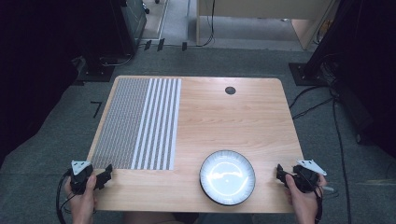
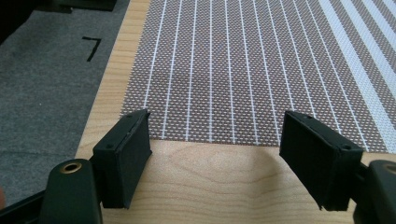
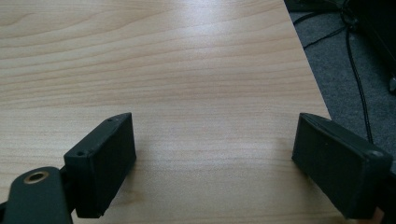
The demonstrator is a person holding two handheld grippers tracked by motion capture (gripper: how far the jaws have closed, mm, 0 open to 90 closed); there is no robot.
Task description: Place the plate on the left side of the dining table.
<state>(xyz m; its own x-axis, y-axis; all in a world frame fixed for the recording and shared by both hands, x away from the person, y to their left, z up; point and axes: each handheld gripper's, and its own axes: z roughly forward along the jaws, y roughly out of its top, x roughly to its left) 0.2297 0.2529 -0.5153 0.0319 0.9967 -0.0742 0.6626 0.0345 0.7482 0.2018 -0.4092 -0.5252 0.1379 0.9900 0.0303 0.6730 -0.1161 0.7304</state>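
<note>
A woven placemat [image 1: 135,123] with brown and white stripes lies flat on the left half of the wooden table [image 1: 224,121]. A round white plate with a dark rim [image 1: 227,177] sits near the front edge, right of the middle, with nothing on it. My left gripper [image 1: 103,176] rests at the front left corner, open, just short of the placemat's near edge [image 2: 215,135]. Over at the front right corner my right gripper [image 1: 281,174] stands open above bare wood [image 3: 187,84], right of the plate. Both hold nothing.
A small dark round grommet [image 1: 230,90] sits in the table's back centre. Grey carpet surrounds the table, with cables [image 1: 336,126] on the right and black tape marks [image 2: 92,48] on the floor at left. Furniture legs and a stand base lie beyond the far edge.
</note>
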